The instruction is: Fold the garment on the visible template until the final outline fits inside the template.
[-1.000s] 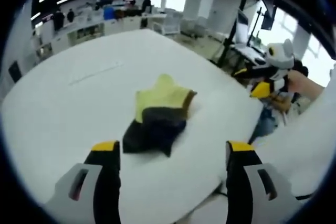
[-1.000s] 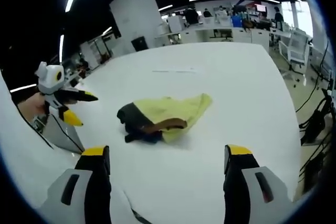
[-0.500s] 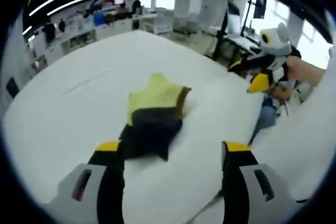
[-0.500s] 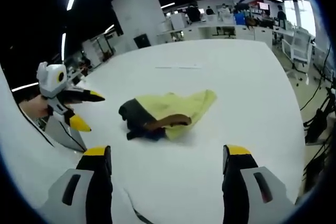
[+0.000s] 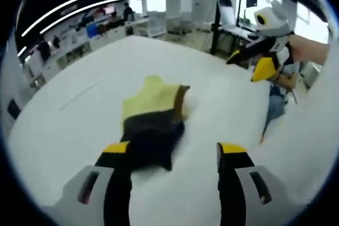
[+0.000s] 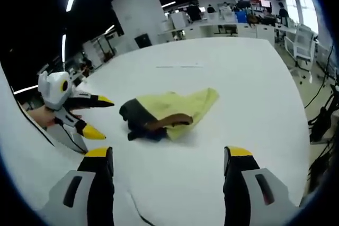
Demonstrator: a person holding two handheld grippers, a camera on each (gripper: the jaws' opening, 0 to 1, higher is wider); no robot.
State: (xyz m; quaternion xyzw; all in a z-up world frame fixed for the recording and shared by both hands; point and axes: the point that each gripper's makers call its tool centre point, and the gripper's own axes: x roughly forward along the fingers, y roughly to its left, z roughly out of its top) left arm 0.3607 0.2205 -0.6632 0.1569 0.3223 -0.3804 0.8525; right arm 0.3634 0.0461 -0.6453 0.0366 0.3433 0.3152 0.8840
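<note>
The left gripper [image 5: 168, 154] has moved closer to the crumpled garment [image 5: 151, 117] at 12 o'clock, jaws wide and holding nothing like the right gripper [image 6: 165, 157], so folding hasn't started.

Big white table [image 6: 254, 93], plain top. One crumpled garment [image 6: 169, 112] lying on it approx mid-table, yellow w/ a dark part at 9 o'clock and a brown strip. Faint thin line [image 6: 177, 66] on the top at 12 o'clock from it.
</note>
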